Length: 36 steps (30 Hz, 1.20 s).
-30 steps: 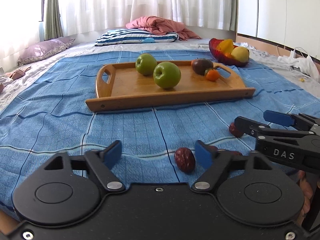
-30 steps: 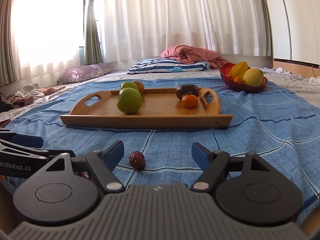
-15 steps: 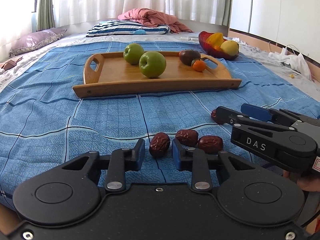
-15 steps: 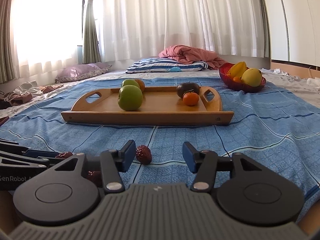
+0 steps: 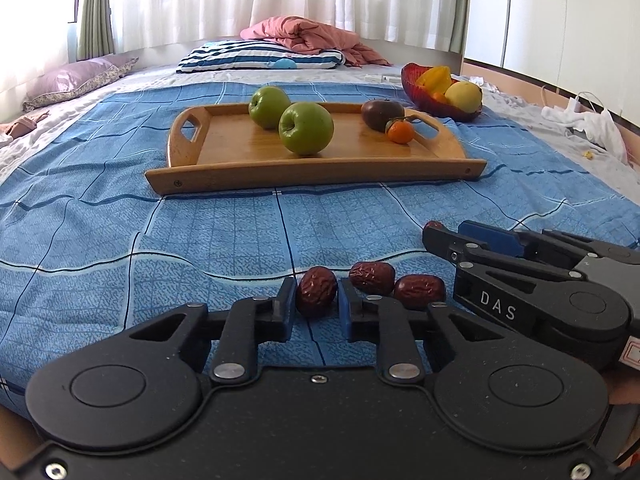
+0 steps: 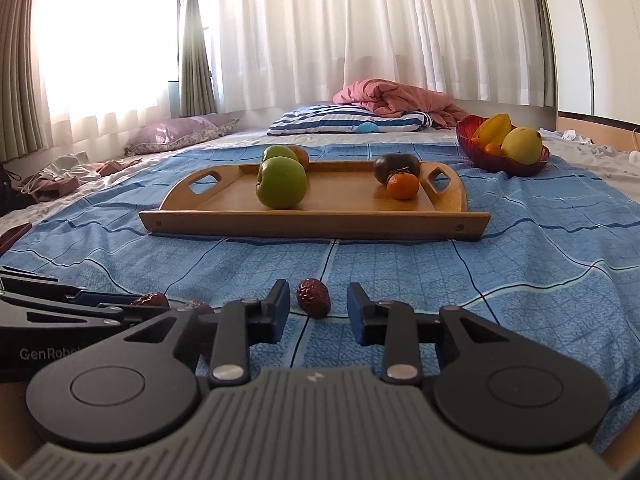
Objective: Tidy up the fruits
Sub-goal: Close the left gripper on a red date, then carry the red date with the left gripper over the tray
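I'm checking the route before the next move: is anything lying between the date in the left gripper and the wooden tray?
Nothing visible does. The left gripper is closed on a date, and only bare blue bedspread lies between it and the wooden tray. Two more dates sit to its right, off that line.
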Available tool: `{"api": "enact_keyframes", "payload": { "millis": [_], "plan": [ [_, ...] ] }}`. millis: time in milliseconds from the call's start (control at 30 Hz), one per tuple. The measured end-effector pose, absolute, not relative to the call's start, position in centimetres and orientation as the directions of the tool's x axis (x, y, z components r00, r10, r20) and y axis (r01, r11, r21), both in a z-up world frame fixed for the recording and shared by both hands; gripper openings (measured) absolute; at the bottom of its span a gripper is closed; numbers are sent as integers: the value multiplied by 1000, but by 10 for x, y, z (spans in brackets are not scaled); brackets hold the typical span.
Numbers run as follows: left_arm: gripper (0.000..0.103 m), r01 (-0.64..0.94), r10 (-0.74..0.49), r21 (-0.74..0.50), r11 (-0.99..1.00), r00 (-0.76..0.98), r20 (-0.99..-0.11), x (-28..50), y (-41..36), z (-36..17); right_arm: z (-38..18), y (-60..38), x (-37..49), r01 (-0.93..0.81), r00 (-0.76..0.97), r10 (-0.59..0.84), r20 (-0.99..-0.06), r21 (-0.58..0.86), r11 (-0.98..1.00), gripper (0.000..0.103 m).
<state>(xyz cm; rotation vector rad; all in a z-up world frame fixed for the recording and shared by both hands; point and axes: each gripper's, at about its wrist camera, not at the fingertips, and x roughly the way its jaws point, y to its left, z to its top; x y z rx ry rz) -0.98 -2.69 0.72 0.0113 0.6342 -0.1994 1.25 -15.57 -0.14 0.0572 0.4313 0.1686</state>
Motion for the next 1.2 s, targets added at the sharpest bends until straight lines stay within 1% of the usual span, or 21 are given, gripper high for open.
{"api": "enact_keyframes", "payload": {
  "millis": [400, 467, 533, 733, 1200],
  "plan": [
    [20, 161, -154, -41, 986, 799, -581, -1, -23, 10, -3, -154, 19, -152, 881, 168, -441, 71, 986, 28],
    [20, 156, -151, -42, 987, 799, -582, 1, -22, 10, -3, -154, 21, -152, 880, 167, -444, 69, 986, 23],
    [20, 153, -151, -46, 987, 799, -582, 2, -21, 10, -3, -153, 22, -154, 879, 168, -447, 68, 986, 21],
    [20, 141, -139, -43, 989, 805, -576, 6, -18, 12, -1, -154, 24, -163, 877, 179, -445, 74, 984, 21],
    [20, 97, -108, -49, 994, 835, -540, 31, -7, 27, 15, -155, 35, -150, 901, 169, -400, 78, 986, 21]
  ]
}}
